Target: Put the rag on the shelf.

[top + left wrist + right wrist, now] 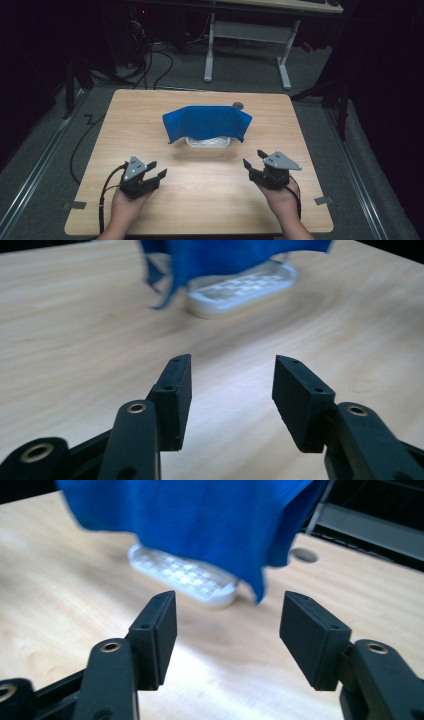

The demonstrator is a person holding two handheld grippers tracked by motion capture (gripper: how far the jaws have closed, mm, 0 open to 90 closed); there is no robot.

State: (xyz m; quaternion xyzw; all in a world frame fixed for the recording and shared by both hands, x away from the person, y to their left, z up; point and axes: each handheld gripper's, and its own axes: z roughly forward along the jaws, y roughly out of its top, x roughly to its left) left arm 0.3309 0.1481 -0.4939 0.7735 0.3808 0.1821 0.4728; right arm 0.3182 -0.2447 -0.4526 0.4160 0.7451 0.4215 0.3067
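Wooden table (200,210) under dim light: left gripper (154,173) has its jaws apart and empty, blue cloth (207,122) already drapes the white tray (207,142) mid-table, right gripper (254,159) likewise spread, empty; covering seems done

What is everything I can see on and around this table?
cloth: one, blue, draped over the tray at the table's middle
tray: one, white, gridded, under the cloth
table: one, light wood
hole: one, round, near the table's far edge
desk frame: one, white, on the floor beyond
cables: several, black, on the floor beyond
left gripper: one, black, open, near side, nothing held
right gripper: one, black, open, near side, nothing held
hands: two, at the near edge
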